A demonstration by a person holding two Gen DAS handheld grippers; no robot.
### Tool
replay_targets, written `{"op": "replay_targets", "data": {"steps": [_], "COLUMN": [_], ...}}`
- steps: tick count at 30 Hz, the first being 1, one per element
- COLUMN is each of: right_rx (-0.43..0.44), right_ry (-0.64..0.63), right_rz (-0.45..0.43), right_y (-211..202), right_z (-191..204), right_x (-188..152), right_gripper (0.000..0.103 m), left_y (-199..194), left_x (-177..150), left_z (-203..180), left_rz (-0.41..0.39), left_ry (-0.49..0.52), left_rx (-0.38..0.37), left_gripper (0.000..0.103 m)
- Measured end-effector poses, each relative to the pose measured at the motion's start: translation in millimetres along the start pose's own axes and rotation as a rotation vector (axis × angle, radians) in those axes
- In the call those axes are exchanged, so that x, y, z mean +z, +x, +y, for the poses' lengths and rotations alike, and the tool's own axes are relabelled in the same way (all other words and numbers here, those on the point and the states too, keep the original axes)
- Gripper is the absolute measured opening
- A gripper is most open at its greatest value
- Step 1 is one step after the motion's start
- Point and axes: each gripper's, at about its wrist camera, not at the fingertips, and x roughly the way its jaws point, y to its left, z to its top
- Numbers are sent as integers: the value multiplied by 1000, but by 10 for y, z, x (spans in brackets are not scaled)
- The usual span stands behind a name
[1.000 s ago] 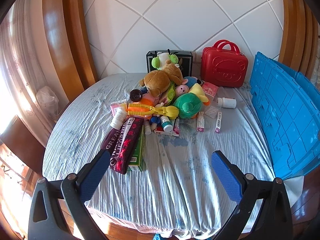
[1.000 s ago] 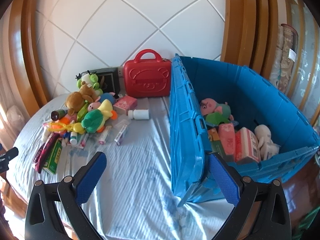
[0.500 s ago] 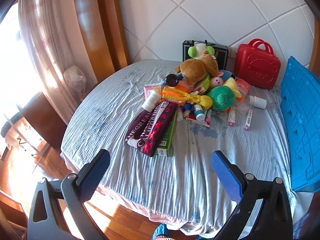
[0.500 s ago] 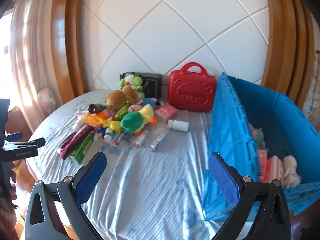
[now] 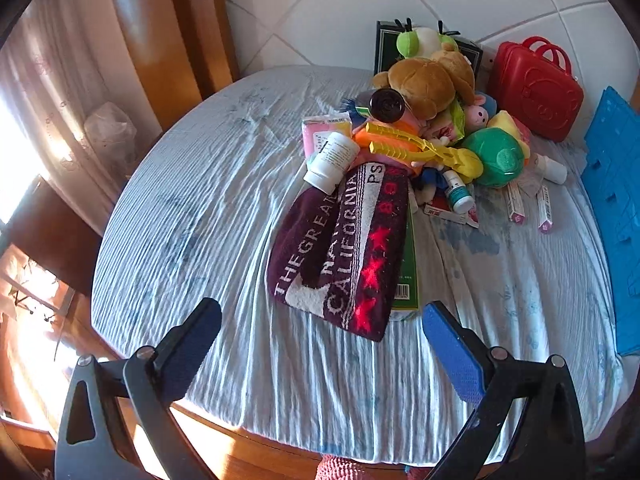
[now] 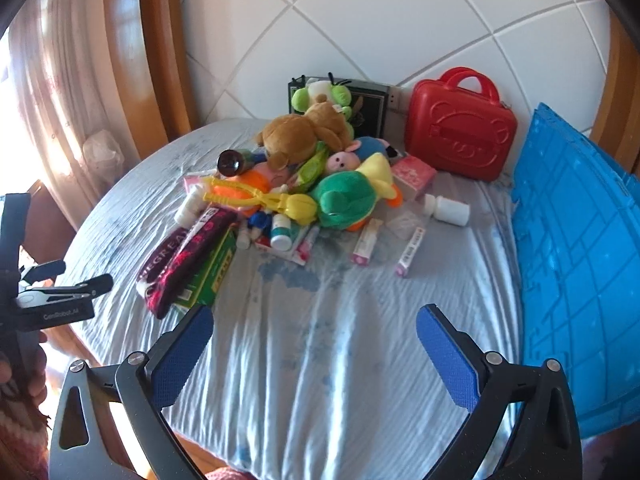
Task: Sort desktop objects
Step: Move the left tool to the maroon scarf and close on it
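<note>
On the round table w/ blue-grey cloth (image 5: 224, 184), L gripper (image 5: 320, 344) hangs jaws wide, nothing held, the maroon towel (image 5: 344, 248) at its 12 o'clock, lying over a green box (image 5: 409, 272). Toy pile w/ brown plush bear (image 5: 424, 80) beyond at 1 o'clock. R gripper (image 6: 314, 354) also wide, empty; blue crate (image 6: 576, 264) at its 3 o'clock.

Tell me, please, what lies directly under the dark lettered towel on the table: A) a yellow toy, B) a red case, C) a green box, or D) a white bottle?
C: the green box shows along the edge of the towel, which is draped over it.
</note>
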Motion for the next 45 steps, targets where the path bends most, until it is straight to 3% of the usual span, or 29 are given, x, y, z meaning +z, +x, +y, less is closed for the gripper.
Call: {"op": "replay_targets", "data": {"steps": [6,13,14,15,16,17,18,20,22,27,30,33,35,36,37,38,40,41,43,45], "right_rx": [-20,-2,4,15,25,39,55,83,92,106,89,63,56,57,57,60,77,85,95,109], "right_ry": [20,1,0,-5,-12,-21,-24,-28,-36,-39,-28,-11,4,9,10,9,6,3,-14,-26], "right_rz": [109,220,231,241,252,265,273,286,298,335,332,330,336,344,350,353,360,360,356,360], "right_y": [616,1248,1306,1375,1442,1516,1582,1691,1785,1941,1910,1907,1935,1957,1976,1991,2007,2010,2009,2042], "right_z": [351,715,768,835,909,984,1041,1157,1264,1413,1383,1297,1264,1260,1268,1281,1323,1342,1406,1465], "right_x": [90,86,89,86,85,85,97,112,115,120,142,153,140,127,112,105,86,84,70,54], "right_gripper": [103,103,103,103,103,103,103,103,103,103,103,103,103,103,103,103,103,103,103,103], "left_y": [654,1279,1283,1297,1344,1425,1514,1606,1600,1622,1679,1754,1754,1730,1692,1639,1505,1441,1359,1341], "left_x": [233,273,282,288,284,270,253,218,205,236,249,220,175,157,143,131,102,79,22,-47], "left_z": [-48,16,83,142,196,272,386,623,724,758,726,634,585,587,610,647,763,855,1085,1352], "left_rz": [67,128,116,110,112,133,167,217,211,216,228,253,227,220,219,213,184,168,147,186], "left_ry": [68,121,112,113,130,142,123,48,25,9,2,19,39,38,24,11,3,-5,-7,-66], "left_rx": [-90,-88,-110,-74,4,62,61,-18,-59,-115,-146,-169,-166,-172,-194,-177,-101,-25,144,135], "left_gripper": [103,96,92,84,59,46,46,46,46,49,55,56,56,52,30,16,8,0,0,0]}}
